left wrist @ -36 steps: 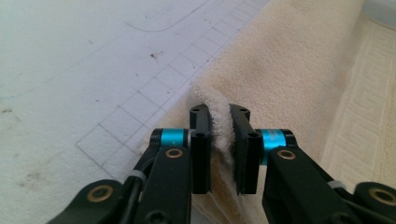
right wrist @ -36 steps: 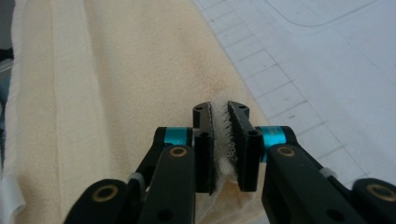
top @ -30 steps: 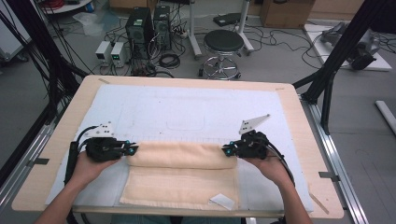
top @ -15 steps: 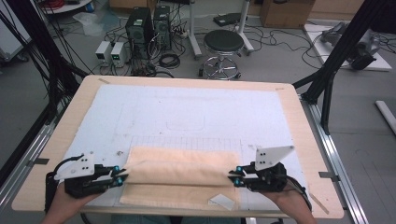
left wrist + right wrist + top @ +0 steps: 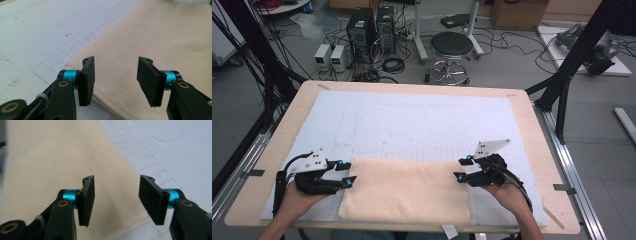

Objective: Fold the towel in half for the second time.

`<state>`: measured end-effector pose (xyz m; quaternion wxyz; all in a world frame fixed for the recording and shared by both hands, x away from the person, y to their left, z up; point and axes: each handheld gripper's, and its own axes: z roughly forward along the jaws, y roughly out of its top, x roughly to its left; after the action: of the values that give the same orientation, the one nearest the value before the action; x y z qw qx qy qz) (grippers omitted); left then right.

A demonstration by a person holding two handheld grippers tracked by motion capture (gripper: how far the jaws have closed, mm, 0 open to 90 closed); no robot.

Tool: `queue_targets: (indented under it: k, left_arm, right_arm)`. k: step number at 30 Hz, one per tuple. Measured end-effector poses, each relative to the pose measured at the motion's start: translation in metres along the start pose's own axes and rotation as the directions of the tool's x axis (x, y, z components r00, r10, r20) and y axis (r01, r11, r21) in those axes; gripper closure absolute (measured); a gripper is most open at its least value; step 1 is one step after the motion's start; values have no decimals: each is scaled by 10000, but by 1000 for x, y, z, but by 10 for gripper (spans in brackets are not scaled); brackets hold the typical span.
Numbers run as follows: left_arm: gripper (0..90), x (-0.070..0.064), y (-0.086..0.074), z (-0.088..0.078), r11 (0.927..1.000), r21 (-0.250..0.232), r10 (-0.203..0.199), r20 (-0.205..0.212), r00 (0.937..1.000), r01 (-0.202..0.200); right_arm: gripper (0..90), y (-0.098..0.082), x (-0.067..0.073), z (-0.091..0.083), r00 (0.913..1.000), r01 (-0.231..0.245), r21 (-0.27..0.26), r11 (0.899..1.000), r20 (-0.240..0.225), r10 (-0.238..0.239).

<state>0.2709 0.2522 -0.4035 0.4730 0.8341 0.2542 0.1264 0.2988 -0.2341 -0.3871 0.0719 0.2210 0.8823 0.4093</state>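
You are flanking the folded towel (image 5: pixel 404 189) — both tongs gaping, just opened, empty.
Its long axis is running straight between left tongs (image 5: pixel 347 173) and right tongs (image 5: pixel 462 169), equally near.

a: the high view is evenly lit from above, soft and a bit grainy. the white mat (image 5: pixel 422 117) is bright but not blown out, and shadows under the hands are faint.

b: the floor behind is dimmer, and detail there is mushy. straight lines hold, so little bending at the edges.

a: in the left gripper view the pads (image 5: pixel 86 80) are sharp, while the cloth (image 5: pixel 160 37) goes soft toward the top, with a washed-out patch at the top right corner.

b: same in the right gripper view: crisp pads (image 5: pixel 86 200), hazy far cloth (image 5: pixel 50 152), a dark smear along the left edge.
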Motion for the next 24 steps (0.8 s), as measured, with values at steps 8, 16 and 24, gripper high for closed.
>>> queue_targets:
  k: [8, 16, 24]
  left_arm:
    - [393, 36, 1, 35, 9946, 583, -827, -472, 9955, 854]
    - [462, 50, -8, 48, 9782, 1321, -1673, 433, 9850, 1603]
    - [768, 47, -8, 45, 9771, 1390, -1699, 550, 9839, 1610]
  right_arm:
    - [384, -3, -30, 23, 9965, -579, 616, 9964, 644, 539]
    - [431, -10, -42, 38, 9940, -1054, 1250, 9865, -168, 1083]
    - [783, -9, -37, 43, 9899, -1010, 1543, 9828, -835, 1148]
